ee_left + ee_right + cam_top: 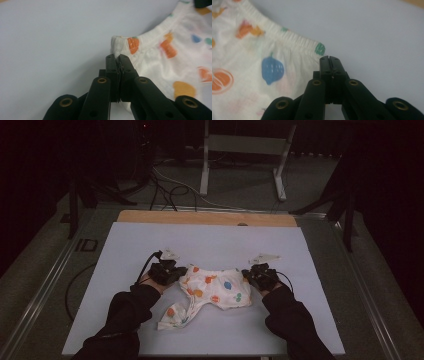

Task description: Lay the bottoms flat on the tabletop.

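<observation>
High view, cloth: a small white fabric garment printed with orange, blue and green shapes [215,292] lies near the middle of the pale blue-white flat surface [125,255], one end trailing toward the near edge.
High view, left claw: the black left claw [176,272] sits at the garment's left edge, held by a hand in a dark sleeve [127,310].
High view, right claw: the black right claw [248,276] sits at the garment's right edge.
Left gripper view, grip: the left claw [118,57] is pressed together on a bunched corner of the garment [175,65] beside its ribbed hem; cloth pokes out between the tips.
Right gripper view, grip: the right claw [330,59] is pressed together at the corner of the garment [262,57], just under the elastic waistband and a green mark; whether fabric lies between the tips is unclear.
</observation>
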The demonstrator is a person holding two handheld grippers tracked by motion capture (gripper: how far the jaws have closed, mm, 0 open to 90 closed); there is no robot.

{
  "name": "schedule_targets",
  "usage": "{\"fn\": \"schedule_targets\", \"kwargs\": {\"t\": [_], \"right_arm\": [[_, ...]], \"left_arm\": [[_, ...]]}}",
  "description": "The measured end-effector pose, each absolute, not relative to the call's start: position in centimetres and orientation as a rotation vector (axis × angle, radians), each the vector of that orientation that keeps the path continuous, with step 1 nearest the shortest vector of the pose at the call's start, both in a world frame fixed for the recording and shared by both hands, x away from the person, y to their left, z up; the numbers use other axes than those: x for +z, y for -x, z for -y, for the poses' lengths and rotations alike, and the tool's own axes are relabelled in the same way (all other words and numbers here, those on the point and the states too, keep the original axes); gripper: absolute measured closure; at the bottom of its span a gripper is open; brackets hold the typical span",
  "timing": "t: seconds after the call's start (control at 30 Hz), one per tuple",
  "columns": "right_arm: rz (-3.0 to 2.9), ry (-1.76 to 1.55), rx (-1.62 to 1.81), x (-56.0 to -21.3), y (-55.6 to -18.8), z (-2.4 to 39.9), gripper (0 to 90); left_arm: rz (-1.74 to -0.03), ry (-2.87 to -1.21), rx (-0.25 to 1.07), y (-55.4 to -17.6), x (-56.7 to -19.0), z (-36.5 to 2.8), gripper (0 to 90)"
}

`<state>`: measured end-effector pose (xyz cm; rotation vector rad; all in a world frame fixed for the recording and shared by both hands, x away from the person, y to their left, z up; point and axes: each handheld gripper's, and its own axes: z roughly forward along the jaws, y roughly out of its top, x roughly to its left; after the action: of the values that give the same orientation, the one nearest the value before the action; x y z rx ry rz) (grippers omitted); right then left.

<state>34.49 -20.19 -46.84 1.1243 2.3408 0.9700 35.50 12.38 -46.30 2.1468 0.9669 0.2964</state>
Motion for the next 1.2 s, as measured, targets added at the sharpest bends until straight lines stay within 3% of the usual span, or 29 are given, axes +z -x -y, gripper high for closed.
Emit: {"fn": "schedule_targets", "kwargs": {"t": [0.4, 0.87, 1.2], "right_arm": [[-2.222, -1.144, 1.064, -44.1, -38.8, 19.5, 90.0], [-2.174, -1.186, 1.073, -45.0, -44.2, 18.0, 90.0], [-2.171, -1.252, 1.023, -46.2, -46.2, 17.5, 90.0]], "left_arm": [[-0.999, -2.124, 0.431, -39.2, -44.7, -12.8, 88.6], [-1.101, -2.097, 0.527, -43.4, -45.2, -12.9, 88.3], [-1.142, -2.113, 0.517, -46.2, -46.4, -12.3, 87.4]]}}
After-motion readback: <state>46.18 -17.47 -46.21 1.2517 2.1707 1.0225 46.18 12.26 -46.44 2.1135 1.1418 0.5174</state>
